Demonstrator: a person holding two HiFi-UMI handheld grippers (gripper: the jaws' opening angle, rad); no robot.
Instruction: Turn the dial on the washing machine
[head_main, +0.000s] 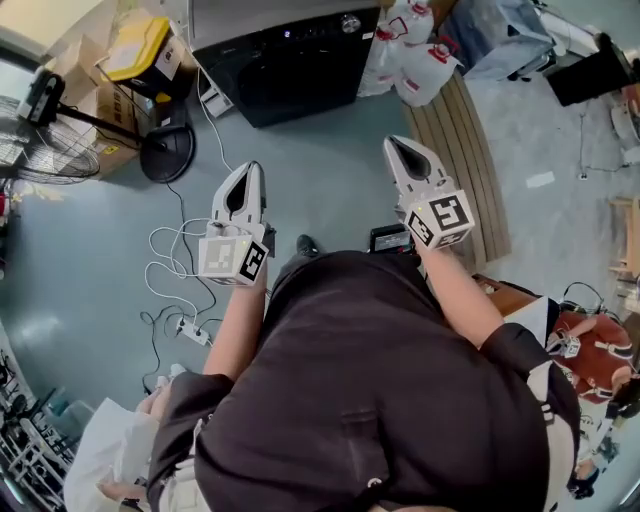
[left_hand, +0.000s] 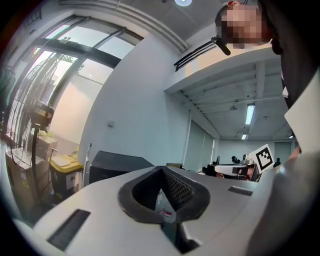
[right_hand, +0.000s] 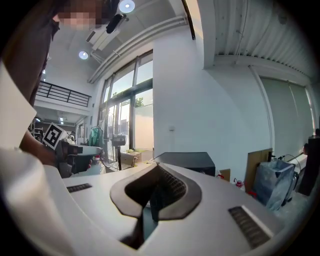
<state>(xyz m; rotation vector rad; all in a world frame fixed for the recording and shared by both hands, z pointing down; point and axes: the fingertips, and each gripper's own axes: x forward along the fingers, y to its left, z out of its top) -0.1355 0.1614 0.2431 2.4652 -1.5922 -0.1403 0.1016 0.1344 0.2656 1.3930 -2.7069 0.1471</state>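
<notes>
Two grippers held over the floor, short of the washing machine.

The grey-blue floor (head_main: 330, 170) spreads below, and the black washing machine (head_main: 290, 65) stands at its far side. White jugs (head_main: 415, 55) sit just right of it and a fan (head_main: 50, 150) stands at the far left. The left gripper (head_main: 248, 178) and right gripper (head_main: 398, 148) point toward the machine, well apart from it, each with jaws closed together on nothing. The round dial (head_main: 349, 22) sits untouched at the right end of the machine's top panel.
</notes>
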